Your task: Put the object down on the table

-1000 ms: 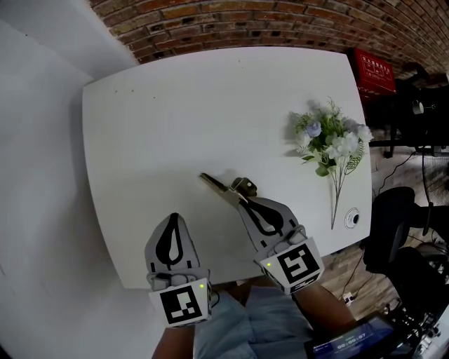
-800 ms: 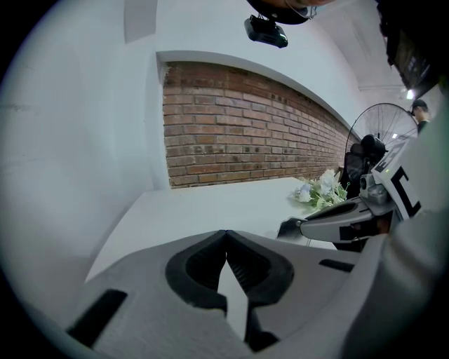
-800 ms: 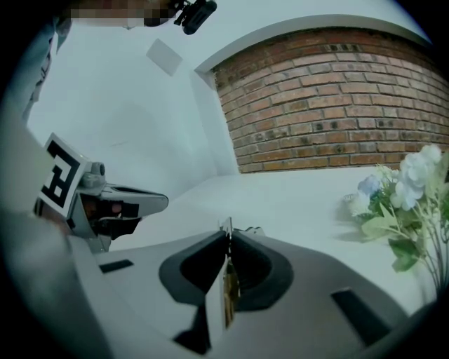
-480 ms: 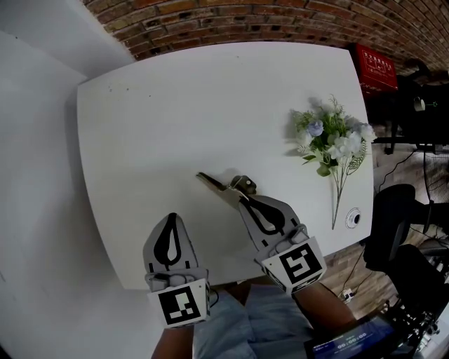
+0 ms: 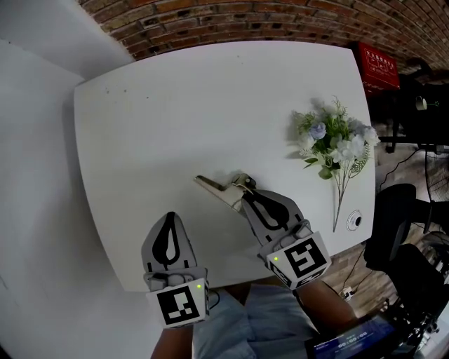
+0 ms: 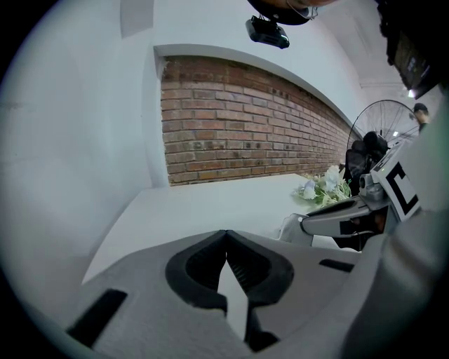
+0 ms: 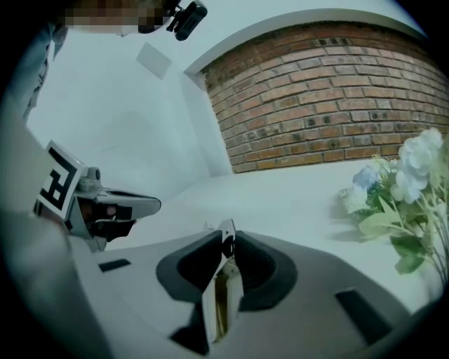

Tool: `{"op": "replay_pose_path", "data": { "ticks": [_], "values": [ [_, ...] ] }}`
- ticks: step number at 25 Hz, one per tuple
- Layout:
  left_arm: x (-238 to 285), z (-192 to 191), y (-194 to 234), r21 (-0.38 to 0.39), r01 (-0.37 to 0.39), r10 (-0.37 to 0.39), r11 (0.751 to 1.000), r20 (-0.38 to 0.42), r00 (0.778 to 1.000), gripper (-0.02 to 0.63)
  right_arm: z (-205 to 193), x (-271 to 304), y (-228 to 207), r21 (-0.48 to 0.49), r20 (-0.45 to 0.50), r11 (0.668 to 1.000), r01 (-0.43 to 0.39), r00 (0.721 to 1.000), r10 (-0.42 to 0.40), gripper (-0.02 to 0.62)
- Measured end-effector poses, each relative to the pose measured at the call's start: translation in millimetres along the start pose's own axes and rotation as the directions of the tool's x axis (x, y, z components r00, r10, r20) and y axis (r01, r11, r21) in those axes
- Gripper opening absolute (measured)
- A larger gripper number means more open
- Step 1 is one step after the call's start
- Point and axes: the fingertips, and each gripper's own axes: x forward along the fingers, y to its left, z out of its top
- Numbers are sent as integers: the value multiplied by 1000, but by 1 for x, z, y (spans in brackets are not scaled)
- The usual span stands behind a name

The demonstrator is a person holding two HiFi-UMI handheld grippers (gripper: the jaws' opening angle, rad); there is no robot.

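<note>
My right gripper [image 5: 247, 192] is shut on a pair of brass-coloured scissors [image 5: 219, 187], whose blades stick out to the left just above the white table [image 5: 210, 105]. In the right gripper view the scissors [image 7: 223, 280] stand edge-on between the closed jaws of the right gripper [image 7: 226, 247]. My left gripper [image 5: 170, 219] hovers near the table's front edge, shut with nothing in it; its tips [image 6: 225, 235] meet in the left gripper view.
A bunch of artificial white and blue flowers [image 5: 331, 140] lies at the table's right side, also seen as flowers [image 7: 403, 189] in the right gripper view. A brick wall [image 5: 280, 21] runs behind the table. A black office chair [image 5: 393, 217] and a red box [image 5: 379, 70] stand at the right.
My right gripper has tilted and shifted slightly, and the scissors' blades now lie lower and flatter over the table. The left gripper has barely moved.
</note>
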Motion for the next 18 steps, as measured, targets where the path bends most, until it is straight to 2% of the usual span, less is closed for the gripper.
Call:
{"op": "replay_pose_path", "data": {
  "ticks": [5, 13, 18],
  "values": [
    [6, 0, -1, 0, 4, -4, 1000, -6, 1000, 9, -3, 4, -9, 44, -3, 999, -9, 1000, 9, 76],
    [10, 2, -2, -7, 7, -7, 1000, -21, 1000, 9, 2, 6, -14, 40, 13, 999, 0, 1000, -1, 90],
    [4, 14, -5, 6, -6, 6, 1000, 18, 1000, 9, 12, -5, -20, 26, 38, 1000, 15, 999, -16, 92]
  ]
}}
